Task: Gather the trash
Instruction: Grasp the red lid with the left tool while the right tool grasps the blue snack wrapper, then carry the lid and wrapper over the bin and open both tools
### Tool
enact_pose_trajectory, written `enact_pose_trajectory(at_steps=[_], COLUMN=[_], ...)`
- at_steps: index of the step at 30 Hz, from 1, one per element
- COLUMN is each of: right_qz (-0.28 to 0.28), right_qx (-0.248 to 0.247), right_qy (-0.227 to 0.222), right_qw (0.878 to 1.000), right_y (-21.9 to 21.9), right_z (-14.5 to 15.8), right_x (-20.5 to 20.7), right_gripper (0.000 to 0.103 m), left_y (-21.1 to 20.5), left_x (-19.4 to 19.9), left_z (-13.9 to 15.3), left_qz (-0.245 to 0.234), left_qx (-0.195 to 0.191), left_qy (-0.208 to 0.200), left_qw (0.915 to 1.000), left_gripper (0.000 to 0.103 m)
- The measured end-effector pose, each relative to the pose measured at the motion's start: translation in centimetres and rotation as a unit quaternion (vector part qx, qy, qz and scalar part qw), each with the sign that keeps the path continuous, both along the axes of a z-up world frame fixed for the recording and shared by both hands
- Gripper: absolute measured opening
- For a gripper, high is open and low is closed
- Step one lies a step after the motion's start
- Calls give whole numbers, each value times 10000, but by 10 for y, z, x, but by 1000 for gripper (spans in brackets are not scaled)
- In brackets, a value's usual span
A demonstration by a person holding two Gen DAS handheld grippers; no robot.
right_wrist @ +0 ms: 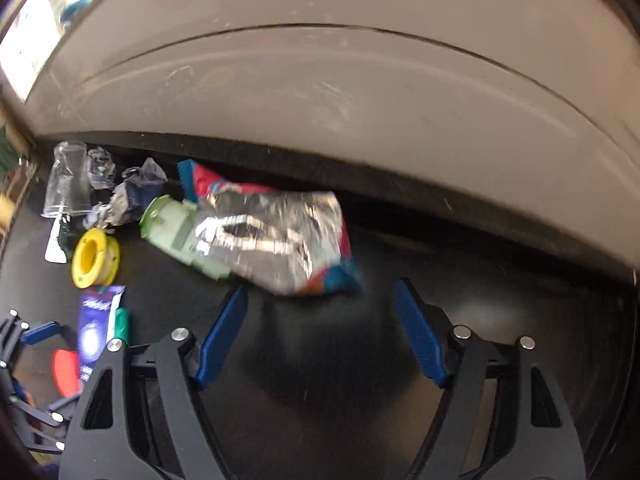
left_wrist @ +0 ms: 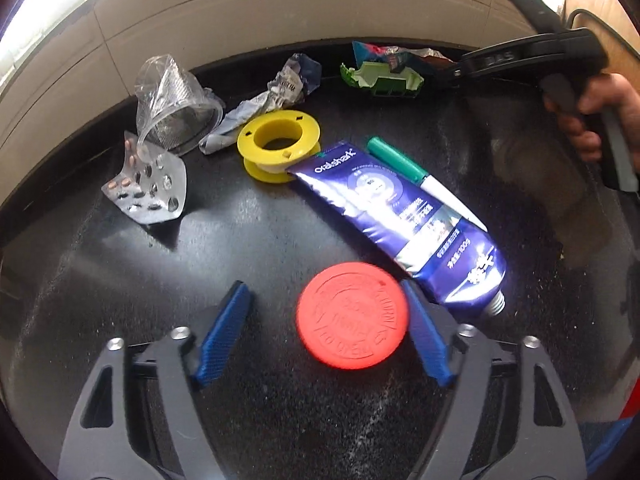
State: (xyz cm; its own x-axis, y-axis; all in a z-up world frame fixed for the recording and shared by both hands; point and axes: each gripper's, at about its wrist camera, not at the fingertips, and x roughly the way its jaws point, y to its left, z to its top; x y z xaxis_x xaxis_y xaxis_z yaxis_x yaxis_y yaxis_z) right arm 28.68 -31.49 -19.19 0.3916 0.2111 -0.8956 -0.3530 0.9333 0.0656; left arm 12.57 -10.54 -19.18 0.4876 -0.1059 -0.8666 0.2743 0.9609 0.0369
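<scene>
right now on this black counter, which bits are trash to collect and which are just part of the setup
Trash to collect:
red lid, between the open left gripper
toothpaste tube
green marker
yellow spool
blister pack
crumpled plastic cup
crumpled wrapper
green plastic piece
foil snack bag, ahead of the open right gripper

Just there:
black counter
beige wall

- Looks like a home, likely a kitchen or bathroom corner: a glossy black speckled desk (left_wrist: 280, 420) runs up against a wall of large pale tiles (left_wrist: 280, 12) with dark joints.
- Household leftovers lie on the desk: a toothpaste tube (left_wrist: 400, 216), a part-used pill blister (left_wrist: 150, 190), a crumpled clear plastic cup (left_wrist: 172, 100), a foil snack bag (right_wrist: 276, 236).
- Daylight pours in at the upper left (left_wrist: 44, 12), seemingly from a window.
</scene>
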Motion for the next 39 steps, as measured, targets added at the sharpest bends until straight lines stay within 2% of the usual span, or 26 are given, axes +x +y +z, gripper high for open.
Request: enact_pose_trajectory(at_steps=[3, 4, 5, 6, 7, 8, 14, 20, 27, 31, 39], right_qz=[234, 308, 356, 369, 356, 313, -152, -414, -567, -686, -847], right_qx=[29, 2, -18, -6, 17, 33, 251, 298, 441, 498, 476], right_qy=[-41, -12, 13, 18, 21, 32, 68, 36, 104, 131, 81], right_qw=[9997, 9995, 9994, 9993, 9994, 9995, 9995, 9987, 9974, 9963, 9952], right_y=[9, 12, 15, 15, 15, 15, 9, 19, 36, 54, 54], right_z=[-3, -5, -7, -7, -6, -4, 25, 64, 90, 97, 110], right_x=[9, 10, 10, 10, 8, 5, -37, -113, -210, -240, -277], right_gripper=[50, 32, 23, 22, 11, 9, 6, 6, 6, 6, 6], left_y=[-3, -3, -3, -2, 0, 3, 36, 59, 66, 68, 69], left_x=[2, 4, 5, 5, 5, 5, -1, -25, -66, -88, -108], left_z=[2, 2, 2, 2, 3, 4, 24, 56, 79, 84, 94], left_qz=[-22, 25, 84, 144, 244, 330, 984, 1329, 1201, 1033, 750], left_qx=[40, 92, 101, 87, 90, 91, -157, -202, -243, -246, -228], left_qy=[-11, 17, 47, 83, 113, 132, 182, 49, -50, -60, -122], left_qw=[10000, 10000, 9999, 9998, 9996, 9993, 9949, 9909, 9925, 9943, 9968], left_gripper=[49, 48, 48, 48, 48, 48, 48, 48, 48, 48, 48])
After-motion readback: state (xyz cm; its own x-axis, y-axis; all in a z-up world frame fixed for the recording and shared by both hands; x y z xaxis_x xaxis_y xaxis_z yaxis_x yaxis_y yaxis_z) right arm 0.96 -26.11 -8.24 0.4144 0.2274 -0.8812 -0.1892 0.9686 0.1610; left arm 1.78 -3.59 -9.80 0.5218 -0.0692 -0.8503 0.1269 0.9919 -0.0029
